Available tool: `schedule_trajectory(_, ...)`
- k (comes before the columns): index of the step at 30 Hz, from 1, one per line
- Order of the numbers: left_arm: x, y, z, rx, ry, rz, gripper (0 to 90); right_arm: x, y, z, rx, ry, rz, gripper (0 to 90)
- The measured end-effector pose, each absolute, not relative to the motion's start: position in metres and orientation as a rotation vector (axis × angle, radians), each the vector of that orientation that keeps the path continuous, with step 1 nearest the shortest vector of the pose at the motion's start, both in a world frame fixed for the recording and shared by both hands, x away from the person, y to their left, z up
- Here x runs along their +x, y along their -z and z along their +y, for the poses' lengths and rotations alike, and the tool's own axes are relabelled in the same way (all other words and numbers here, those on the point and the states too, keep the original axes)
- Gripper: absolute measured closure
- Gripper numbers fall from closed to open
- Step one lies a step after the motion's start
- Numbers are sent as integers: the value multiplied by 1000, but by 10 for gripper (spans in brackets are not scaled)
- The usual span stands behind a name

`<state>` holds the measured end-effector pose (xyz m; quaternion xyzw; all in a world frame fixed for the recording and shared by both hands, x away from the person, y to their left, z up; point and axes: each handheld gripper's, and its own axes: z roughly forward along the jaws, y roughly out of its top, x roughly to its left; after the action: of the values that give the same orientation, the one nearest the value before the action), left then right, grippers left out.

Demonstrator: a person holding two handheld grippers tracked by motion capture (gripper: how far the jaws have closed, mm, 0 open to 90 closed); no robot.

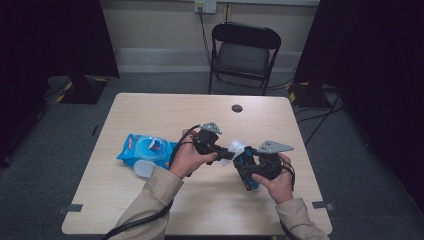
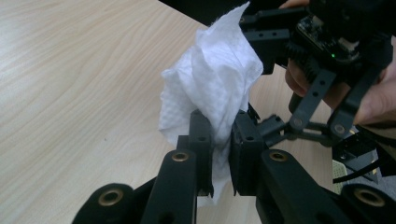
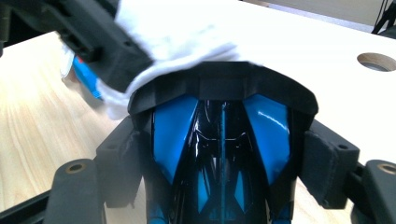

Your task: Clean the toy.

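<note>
Crumpled white wipe [image 2: 212,79] pressed on blue-black toy car [image 3: 222,154], both held above table.

A pale wood-grain tabletop [image 1: 150,107] with rounded corners stands on grey carpet. A round cable hole [image 1: 237,108] sits near its far edge. On its left half lies a blue pack of wet wipes [image 1: 146,149], flat, its clear lid flipped open toward the near side. The rest is bare wood.
</note>
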<state>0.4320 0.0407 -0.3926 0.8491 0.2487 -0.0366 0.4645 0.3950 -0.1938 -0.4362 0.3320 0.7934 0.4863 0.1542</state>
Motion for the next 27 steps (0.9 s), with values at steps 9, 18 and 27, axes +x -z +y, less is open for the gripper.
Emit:
schedule_trajectory(9,432,398,51,2083,78,625,809,395,435,-197,961,-1404,2262,255)
schedule_trajectory(18,432,412,55,2095,92,641,809,394,430,-197,953,-1432,2251,255)
schedule_trajectory(27,430,420,48,2095,113,627,809,394,430,-196,954,-1431,2254,255)
